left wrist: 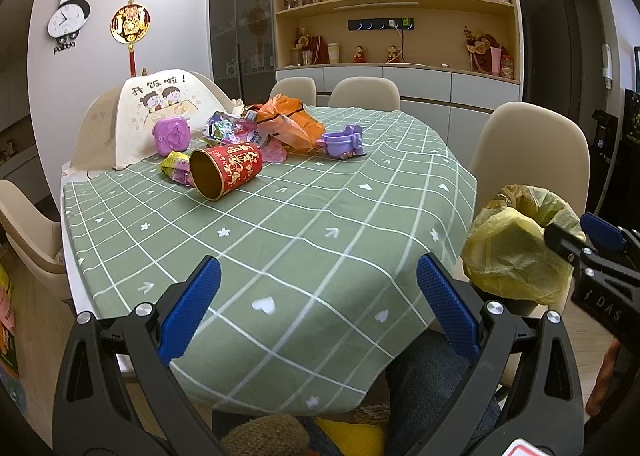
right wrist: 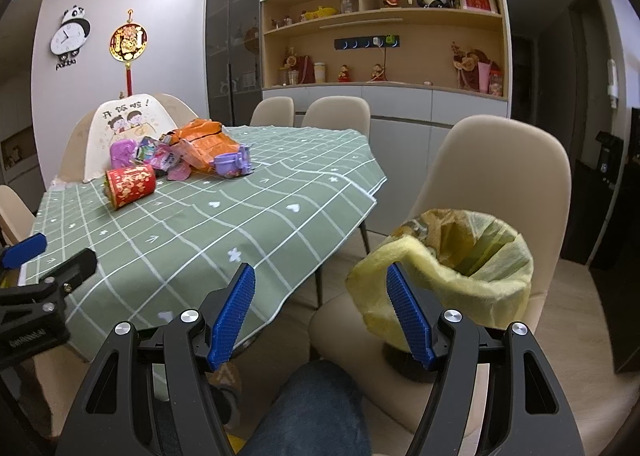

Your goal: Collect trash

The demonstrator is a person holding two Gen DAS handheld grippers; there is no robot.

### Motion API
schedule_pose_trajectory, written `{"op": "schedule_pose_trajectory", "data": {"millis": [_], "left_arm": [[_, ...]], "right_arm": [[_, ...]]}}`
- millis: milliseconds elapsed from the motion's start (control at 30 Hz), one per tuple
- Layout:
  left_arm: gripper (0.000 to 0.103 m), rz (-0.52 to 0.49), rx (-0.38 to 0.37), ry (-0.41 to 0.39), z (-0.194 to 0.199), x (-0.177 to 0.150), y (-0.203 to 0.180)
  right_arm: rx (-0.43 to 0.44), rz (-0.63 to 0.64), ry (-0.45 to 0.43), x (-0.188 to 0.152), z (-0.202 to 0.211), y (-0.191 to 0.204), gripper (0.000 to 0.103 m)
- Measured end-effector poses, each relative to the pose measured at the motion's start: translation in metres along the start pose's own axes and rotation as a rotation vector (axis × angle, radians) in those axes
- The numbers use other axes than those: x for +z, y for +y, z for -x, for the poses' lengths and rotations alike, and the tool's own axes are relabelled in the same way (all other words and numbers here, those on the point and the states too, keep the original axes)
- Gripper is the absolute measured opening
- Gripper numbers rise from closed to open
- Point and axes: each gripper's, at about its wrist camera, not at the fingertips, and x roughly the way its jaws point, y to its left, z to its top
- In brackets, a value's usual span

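Observation:
A pile of trash lies at the far end of the green checked tablecloth (left wrist: 280,240): a red paper cup (left wrist: 226,172) on its side, an orange snack bag (left wrist: 290,122), crumpled wrappers (left wrist: 176,168), a purple box (left wrist: 172,134) and a purple toy (left wrist: 344,140). The same red paper cup (right wrist: 130,184) and orange snack bag (right wrist: 204,144) show in the right wrist view. A small bin lined with a yellow bag (right wrist: 452,272) stands on a chair seat to the right of the table. My left gripper (left wrist: 318,308) hangs open over the near table edge, holding nothing. My right gripper (right wrist: 320,316) is open and empty beside the bin.
Beige chairs (right wrist: 492,176) ring the table. A folded mesh food cover (left wrist: 156,116) stands at the table's far left. A person's knee in blue trousers (right wrist: 316,412) is below the grippers. Shelves and cabinets (left wrist: 396,36) line the back wall.

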Motion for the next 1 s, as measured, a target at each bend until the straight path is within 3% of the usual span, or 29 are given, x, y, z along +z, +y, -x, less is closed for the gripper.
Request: {"op": "schedule_pose_trajectory", "data": {"millis": [267,500,633,800,933,1000], "left_arm": [[0.094,-0.023,-0.085,0.065,-0.048,0.035,0.05],[0.094,0.044,-0.074,0.05,-0.086,0.074,0.117],[0.094,0.048,-0.042,0.107,-0.118,0.088,0.156],[0.091,0.288,-0.062,0.227,-0.169,0.099,0.222],[0.083,0.437,-0.009,0.293,-0.207,0.102,0.253],[0.082,0.507,-0.03,0.335,-0.228,0.104,0.263]], "right_arm": [[0.051,0.019,0.043,0.032,-0.051,0.013,0.065],[0.132,0.089,0.081,0.057,-0.107,0.053,0.065],[0.186,0.092,0.114,0.066,-0.138,0.07,0.065],[0.192,0.107,0.143,0.07,-0.166,0.086,0.065],[0.194,0.104,0.16,0.072,-0.18,0.096,0.065],[0.19,0.109,0.163,0.073,-0.183,0.099,0.065]]}}
